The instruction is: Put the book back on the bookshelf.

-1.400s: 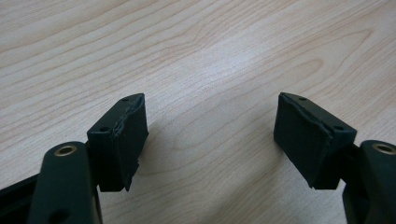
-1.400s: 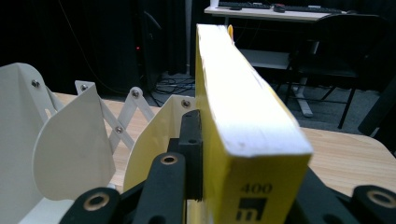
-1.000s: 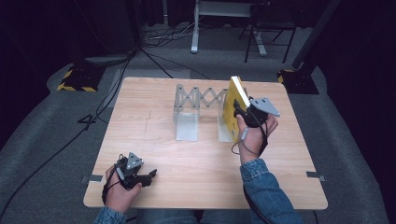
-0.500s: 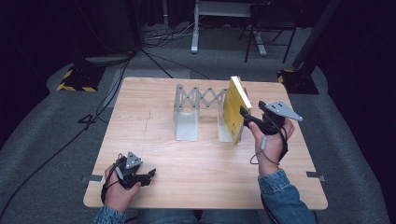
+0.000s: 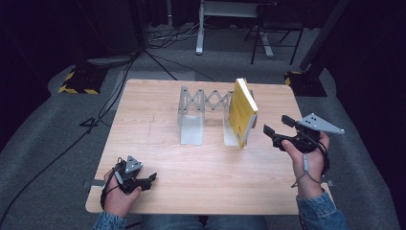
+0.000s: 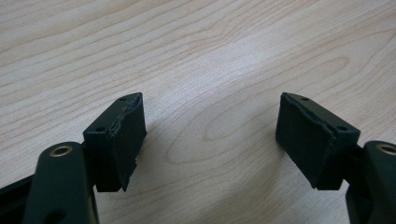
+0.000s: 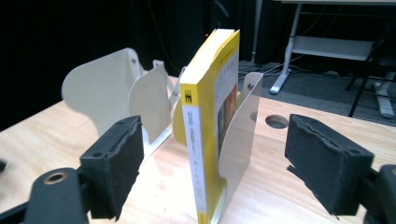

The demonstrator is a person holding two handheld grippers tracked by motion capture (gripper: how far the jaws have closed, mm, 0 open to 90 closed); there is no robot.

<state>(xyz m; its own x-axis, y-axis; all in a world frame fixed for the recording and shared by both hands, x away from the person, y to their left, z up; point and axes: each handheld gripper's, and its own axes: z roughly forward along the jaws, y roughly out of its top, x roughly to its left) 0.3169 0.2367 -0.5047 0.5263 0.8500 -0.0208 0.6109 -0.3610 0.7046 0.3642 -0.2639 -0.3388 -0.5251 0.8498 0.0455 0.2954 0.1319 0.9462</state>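
A yellow book (image 5: 242, 111) stands on its edge on the wooden table (image 5: 153, 124), leaning against the right plate of a metal accordion book rack (image 5: 191, 112). My right gripper (image 5: 276, 125) hovers open just right of the book, apart from it. In the right gripper view the book (image 7: 203, 116) stands spine-on beyond the open gripper (image 7: 215, 163), with the rack's pale plates (image 7: 105, 88) behind it. My left gripper (image 5: 148, 180) rests open near the table's front left corner. In the left gripper view the left gripper (image 6: 210, 135) is low over bare wood.
A round cable hole (image 7: 276, 122) sits in the tabletop behind the book. Around the table on the grey floor are stand bases with hazard tape (image 5: 76, 81), cables (image 5: 115, 96) and a white desk frame (image 5: 230, 19).
My right gripper has let go of the book and drawn back to the right. The book stays leaning in the rack. The left gripper has not moved.
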